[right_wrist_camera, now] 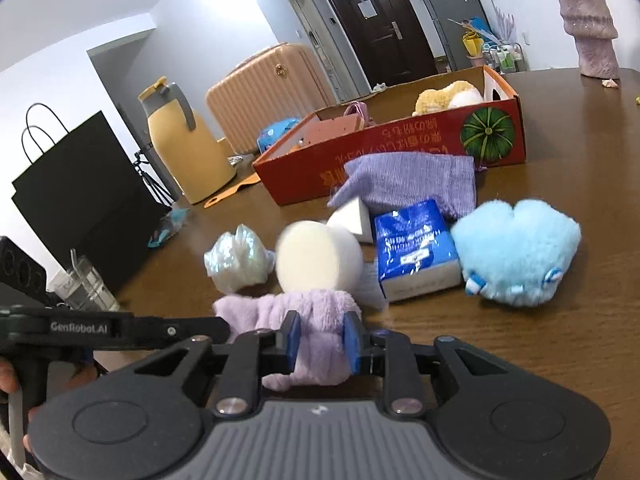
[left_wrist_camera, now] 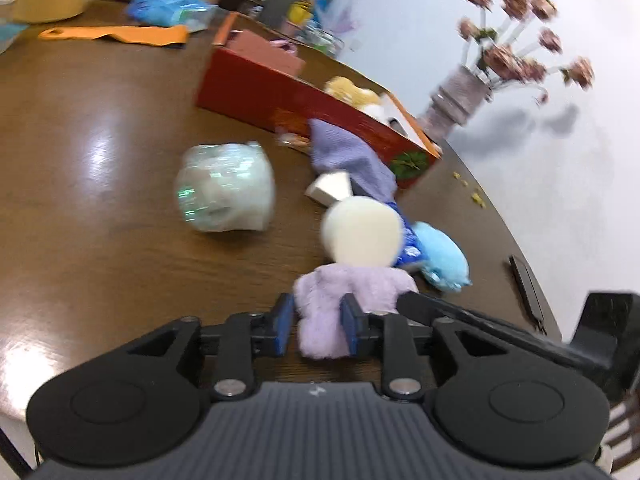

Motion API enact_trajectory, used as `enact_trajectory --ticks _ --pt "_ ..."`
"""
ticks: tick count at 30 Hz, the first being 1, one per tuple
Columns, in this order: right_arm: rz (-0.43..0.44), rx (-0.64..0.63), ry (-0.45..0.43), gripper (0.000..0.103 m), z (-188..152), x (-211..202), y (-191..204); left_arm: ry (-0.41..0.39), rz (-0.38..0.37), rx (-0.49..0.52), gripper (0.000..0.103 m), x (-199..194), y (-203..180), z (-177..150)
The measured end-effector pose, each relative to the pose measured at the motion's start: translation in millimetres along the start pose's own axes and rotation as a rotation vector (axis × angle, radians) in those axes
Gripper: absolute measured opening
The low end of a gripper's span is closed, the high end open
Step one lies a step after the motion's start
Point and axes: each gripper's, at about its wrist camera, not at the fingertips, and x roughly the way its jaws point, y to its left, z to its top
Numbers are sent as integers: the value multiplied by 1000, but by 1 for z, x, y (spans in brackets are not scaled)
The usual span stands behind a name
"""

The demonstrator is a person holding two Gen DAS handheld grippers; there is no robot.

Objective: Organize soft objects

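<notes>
Both grippers are shut on one fluffy lilac cloth. My left gripper (left_wrist_camera: 317, 330) pinches one end of the lilac cloth (left_wrist_camera: 348, 296). My right gripper (right_wrist_camera: 320, 340) pinches the other end of it (right_wrist_camera: 312, 312). A cream round sponge (left_wrist_camera: 362, 232) (right_wrist_camera: 316, 258) lies just beyond the cloth. A light blue plush (right_wrist_camera: 516, 252) (left_wrist_camera: 442, 256), a blue tissue pack (right_wrist_camera: 416, 244), a purple knit cloth (right_wrist_camera: 412, 180) (left_wrist_camera: 348, 156), a white wedge sponge (right_wrist_camera: 354, 220) and a clear-wrapped bundle (left_wrist_camera: 226, 188) (right_wrist_camera: 238, 258) lie on the brown table (left_wrist_camera: 100, 160). The red box (right_wrist_camera: 392, 152) (left_wrist_camera: 288, 96) holds a yellow plush (right_wrist_camera: 448, 96).
A purple vase (right_wrist_camera: 588, 28) with flowers (left_wrist_camera: 516, 48) stands at the table's far edge. A yellow jug (right_wrist_camera: 180, 136), an orange strip (left_wrist_camera: 116, 34), a blue packet (left_wrist_camera: 168, 2) and a black bag (right_wrist_camera: 80, 184) lie at the table's other end. A dark phone (left_wrist_camera: 528, 284) lies near the edge.
</notes>
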Motion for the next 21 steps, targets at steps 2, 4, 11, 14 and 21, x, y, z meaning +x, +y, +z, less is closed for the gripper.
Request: enact_trajectory --ticks 2,4,11,14,21 --pt "-10 -16 -8 26 1 -4 4 -21 -8 -6 36 -7 2 1" --pt "-3 -27 -17 27 2 -9 7 -38 -26 5 40 -11 1 2" --pt "-21 1 0 34 3 0 2 0 -38 24 44 6 -3 0" --pt "0 28 15 35 1 5 -2 36 -51 30 35 14 -1 -2" --pt "6 20 32 24 1 11 -1 74 -65 -3 20 20 6 2"
